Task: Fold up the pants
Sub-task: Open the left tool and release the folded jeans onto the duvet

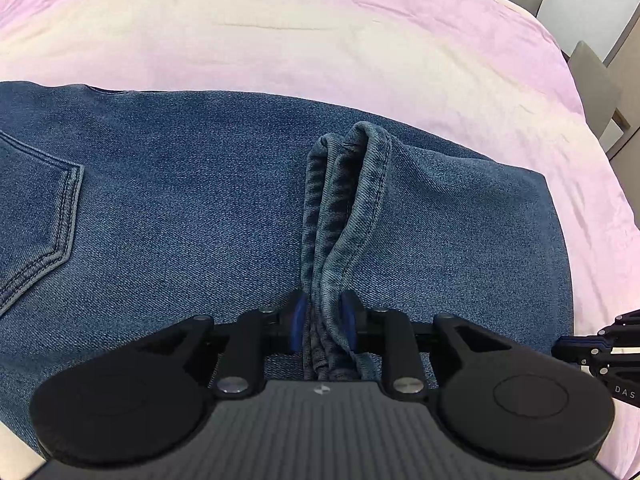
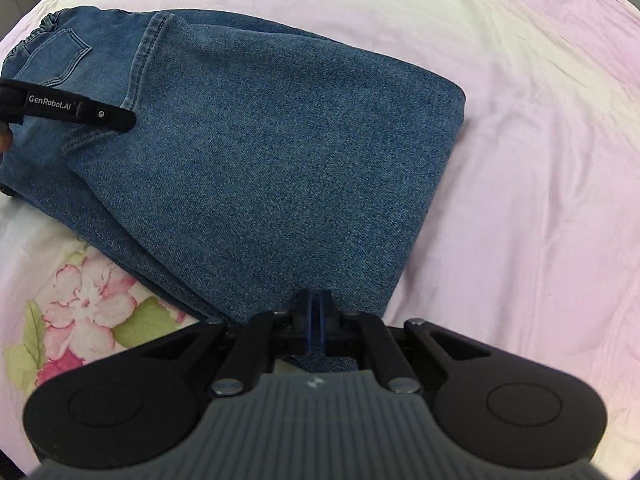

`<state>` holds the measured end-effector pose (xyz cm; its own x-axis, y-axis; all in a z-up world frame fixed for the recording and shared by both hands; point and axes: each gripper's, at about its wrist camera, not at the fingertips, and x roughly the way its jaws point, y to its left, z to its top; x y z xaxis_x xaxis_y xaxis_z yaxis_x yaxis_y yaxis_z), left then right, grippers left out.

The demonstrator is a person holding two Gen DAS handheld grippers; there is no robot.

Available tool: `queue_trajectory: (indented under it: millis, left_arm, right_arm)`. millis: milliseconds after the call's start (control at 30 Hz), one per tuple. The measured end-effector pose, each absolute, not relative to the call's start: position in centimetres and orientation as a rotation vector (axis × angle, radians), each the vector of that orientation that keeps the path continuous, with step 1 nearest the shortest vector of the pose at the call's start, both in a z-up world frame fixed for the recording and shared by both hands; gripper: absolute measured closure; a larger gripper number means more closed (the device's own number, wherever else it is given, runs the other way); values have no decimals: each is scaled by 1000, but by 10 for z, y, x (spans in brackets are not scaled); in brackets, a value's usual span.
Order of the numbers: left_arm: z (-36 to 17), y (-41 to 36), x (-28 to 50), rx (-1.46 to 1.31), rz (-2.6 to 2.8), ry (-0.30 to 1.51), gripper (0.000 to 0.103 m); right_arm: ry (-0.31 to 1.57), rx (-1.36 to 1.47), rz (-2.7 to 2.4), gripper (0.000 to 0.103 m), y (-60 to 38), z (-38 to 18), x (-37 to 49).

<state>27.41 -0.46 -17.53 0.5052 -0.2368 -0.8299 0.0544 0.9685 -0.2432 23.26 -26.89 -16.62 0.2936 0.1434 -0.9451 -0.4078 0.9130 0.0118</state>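
Blue denim pants lie folded on a pink bed sheet, back pocket to the left. My left gripper is shut on the bunched hem of a pant leg, which rises as a ridge between its blue pads. In the right wrist view the folded pants spread ahead, elastic waistband at far left, and the left gripper reaches in at the leg hem. My right gripper hovers over the near fold edge, pads together, nothing between them. Its fingers show at the left wrist view's right edge.
The pink sheet stretches wide to the right and beyond the pants. A floral print marks the sheet at the near left. Grey chairs stand past the bed's far right edge.
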Motion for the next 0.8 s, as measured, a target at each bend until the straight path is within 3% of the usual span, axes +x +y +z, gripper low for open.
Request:
queue_trajectory:
  millis: [200,367,433,467,500,733,800]
  left_arm:
    - [-157,-4,260,-196,-110,1016,57]
    - [-132,15,235,-227,-87,977,48]
    - [-122,26,223,-245,-68,963,48]
    - [-118,35,218,-258,-58,952,46]
    - [-114,43,213,-271,-46,941,45]
    - [-102,112,185,-408,86,854,43]
    - [-99,141,179,-473,129,832,34]
  right_arm:
    - [1241,-312,362,103,-263,-159,234]
    - [1232,-417,336,103,-243,-146,237]
    - [1187,-428,328,92,-237,-135,236]
    - [1163,-422,340,75,-233,-129,234]
    - [1141,-414,356,67,-229,-124,233]
    - [998,-556,533,52,-162,-103,224]
    - [953,-603,560,50,-142,-101,224]
